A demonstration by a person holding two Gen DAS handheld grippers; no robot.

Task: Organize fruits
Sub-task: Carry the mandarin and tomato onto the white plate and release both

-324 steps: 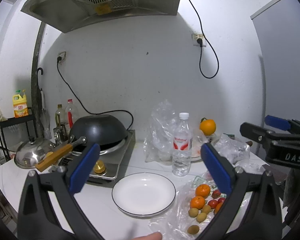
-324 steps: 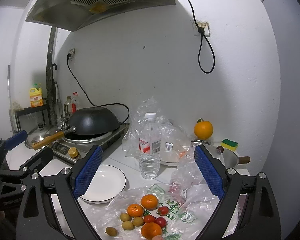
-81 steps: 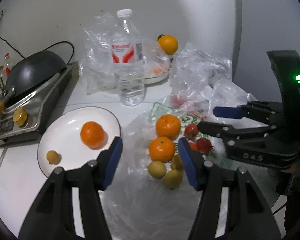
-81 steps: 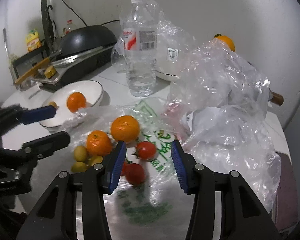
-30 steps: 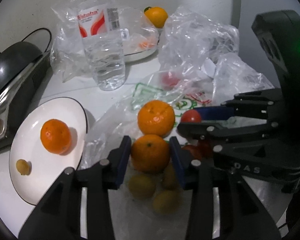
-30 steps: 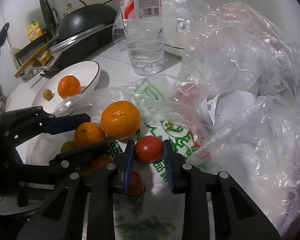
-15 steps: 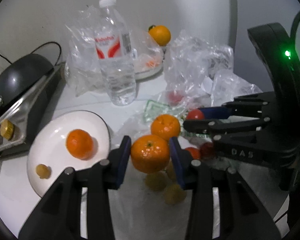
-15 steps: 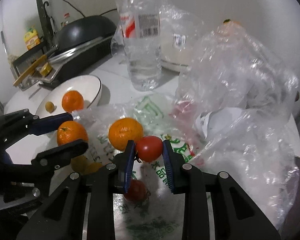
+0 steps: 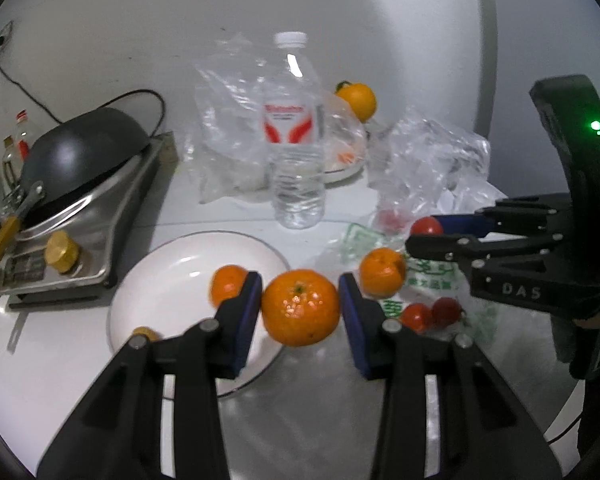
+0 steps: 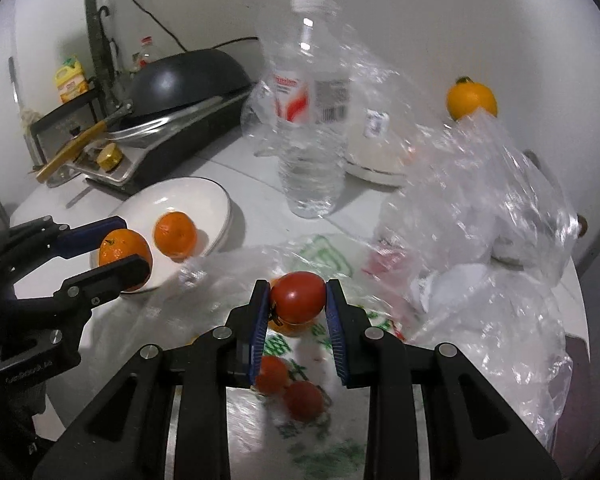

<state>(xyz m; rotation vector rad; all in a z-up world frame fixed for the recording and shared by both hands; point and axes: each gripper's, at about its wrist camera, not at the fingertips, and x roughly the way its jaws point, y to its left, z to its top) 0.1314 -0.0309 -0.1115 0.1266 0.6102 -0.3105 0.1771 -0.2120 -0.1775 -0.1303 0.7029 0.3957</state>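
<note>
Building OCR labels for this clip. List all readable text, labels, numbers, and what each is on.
"DAS": white letters on the right gripper body, seen from the left wrist.
Water bottle label: red logo, barcode, brand blurred, unreadable.
Plastic bag under the fruit: green printed characters, too blurred to read.
Left gripper body: faint lettering, illegible.
Yellow bottle on the rack: label too small.

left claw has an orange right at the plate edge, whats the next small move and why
Probably carry the left claw a little further left over the white round plate, then open. Its round orange mandarin hangs above the rim, beside the mandarin already lying there.
</note>
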